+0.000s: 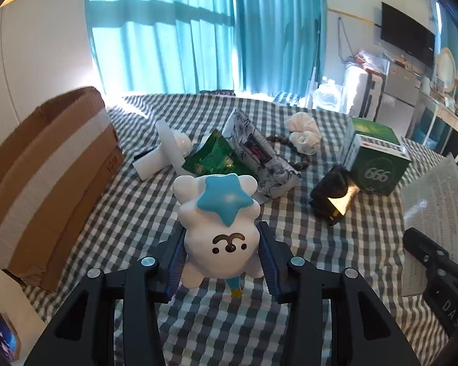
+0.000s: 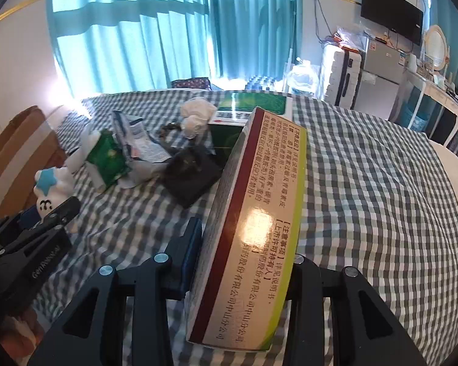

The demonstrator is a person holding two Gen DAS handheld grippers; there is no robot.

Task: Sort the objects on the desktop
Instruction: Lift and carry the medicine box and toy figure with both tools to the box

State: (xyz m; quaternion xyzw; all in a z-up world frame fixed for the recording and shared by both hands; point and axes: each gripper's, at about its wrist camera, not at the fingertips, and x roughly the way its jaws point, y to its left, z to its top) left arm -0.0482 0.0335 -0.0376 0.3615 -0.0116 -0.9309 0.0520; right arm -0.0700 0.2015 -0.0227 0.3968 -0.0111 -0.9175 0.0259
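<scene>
My left gripper [image 1: 221, 245] is shut on a white bear figurine with a blue star on its head [image 1: 218, 216], held just above the checked cloth; it also shows in the right wrist view [image 2: 50, 190]. My right gripper [image 2: 244, 244] is shut on a medicine box with a red and yellow-green edge [image 2: 253, 222], tilted and lifted off the cloth; its right finger is hidden behind the box. The box shows at the right edge of the left wrist view [image 1: 439, 210].
An open cardboard box [image 1: 42, 180] stands at the left. On the checked cloth [image 1: 198, 320] lie a white bottle [image 1: 165, 149], green packet [image 1: 213, 158], patterned pouch [image 1: 259, 158], black wallet [image 1: 332, 195], green 666 box [image 1: 378, 161], white scrunchie [image 1: 302, 132] and beads [image 1: 278, 138].
</scene>
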